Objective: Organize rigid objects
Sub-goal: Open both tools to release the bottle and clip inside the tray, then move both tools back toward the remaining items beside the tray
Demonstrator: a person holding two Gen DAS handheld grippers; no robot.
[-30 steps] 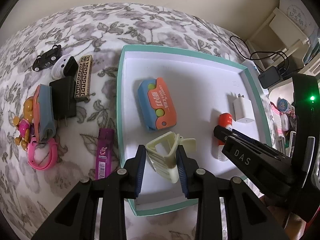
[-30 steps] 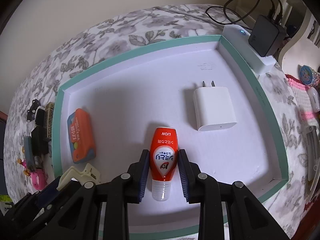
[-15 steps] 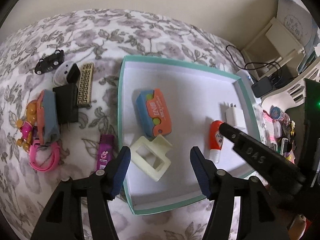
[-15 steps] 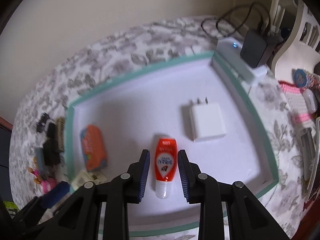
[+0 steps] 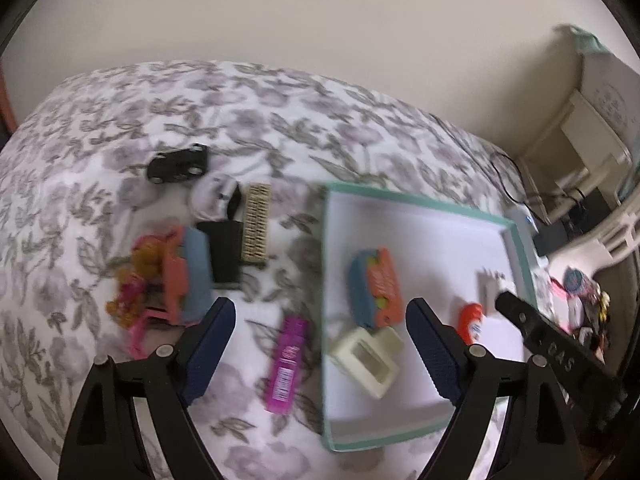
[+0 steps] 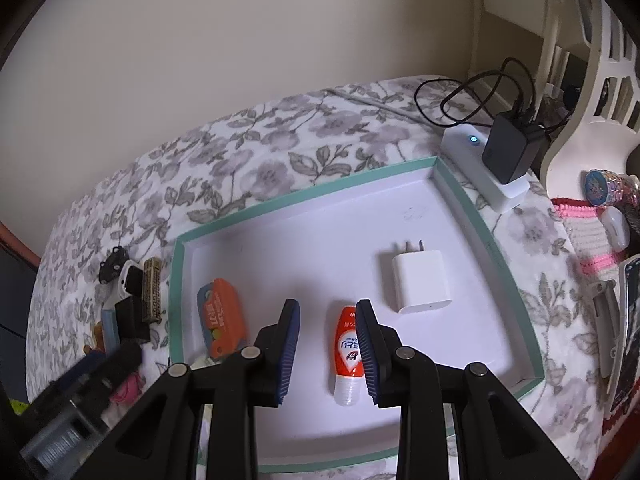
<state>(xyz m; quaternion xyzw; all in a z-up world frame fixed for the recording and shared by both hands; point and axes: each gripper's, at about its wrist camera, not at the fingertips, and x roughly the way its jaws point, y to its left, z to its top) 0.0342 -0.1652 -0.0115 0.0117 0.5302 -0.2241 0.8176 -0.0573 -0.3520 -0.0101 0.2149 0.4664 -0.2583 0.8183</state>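
Your left tongs [image 5: 320, 340] stand wide open and hold nothing; between the 2 tips in the left view you see the purple bar [image 5: 289, 365] on the floral cover [image 5: 240, 112] and, right of it, the cream clip [image 5: 366, 360] lying inside the tray [image 5: 325, 280]. Your right tongs [image 6: 328, 348] are open too, gripping nothing, with the red tube [image 6: 349, 356] lying loose on the tray floor just inside the right-hand finger, cap end toward you. The loose pile sits at center left of the left view: black car [image 5: 178, 164], patterned bar [image 5: 256, 224], black block [image 5: 225, 254], blue-and-coral piece [image 5: 188, 276] and pink toy [image 5: 132, 300]. All of it lies left of the tray's left wall, so your left hand is the nearer 1, and the purple bar looks the likeliest next pick. Its long axis runs nearly up and down the frame, tilted a little right at the top, roughly in line with your fingers, so closing across its narrow width should need little or no wrist turn. It lies close beside the tray wall, so I judge you should come down straight to keep the right-hand finger off the rim.
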